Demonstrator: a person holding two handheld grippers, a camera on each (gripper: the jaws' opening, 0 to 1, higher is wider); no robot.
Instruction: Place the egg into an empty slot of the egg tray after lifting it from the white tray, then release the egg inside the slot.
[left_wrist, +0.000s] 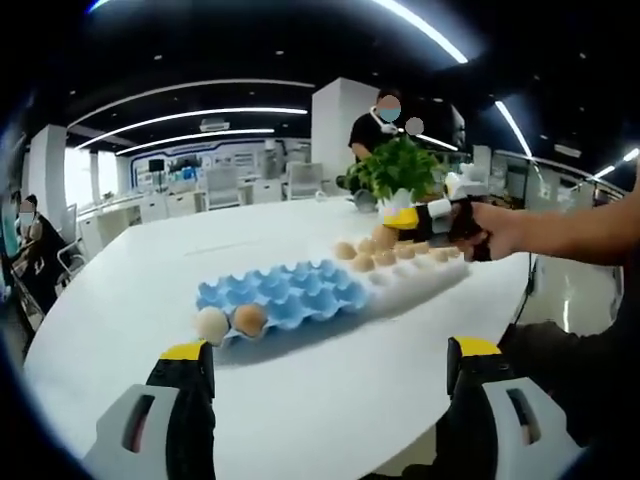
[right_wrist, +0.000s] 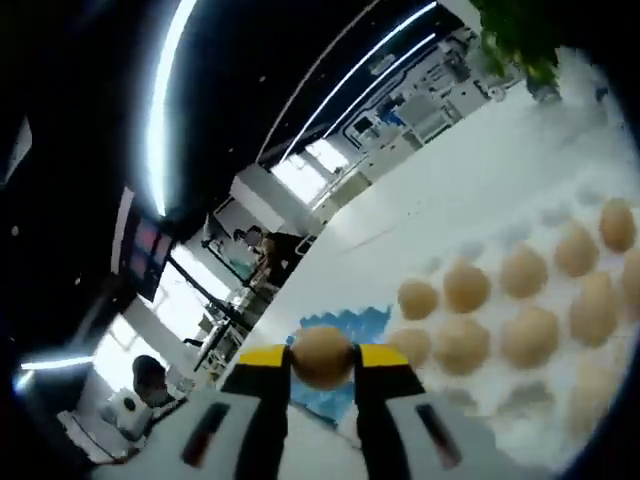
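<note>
Brown egg (right_wrist: 321, 357) pinched in right gripper (right_wrist: 321, 362) above white tray (left_wrist: 425, 278); left gripper (left_wrist: 330, 352) spread; plant (left_wrist: 398, 168) behind

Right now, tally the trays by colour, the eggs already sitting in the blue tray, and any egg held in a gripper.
Blue egg tray: 1
White tray: 1
Seated eggs in the blue egg tray: 2
Held egg in the right gripper: 1
Total: 5

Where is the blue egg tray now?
In the left gripper view, the blue egg tray lies mid-table, touching the white tray on its right, with two eggs at its near-left corner.
</note>
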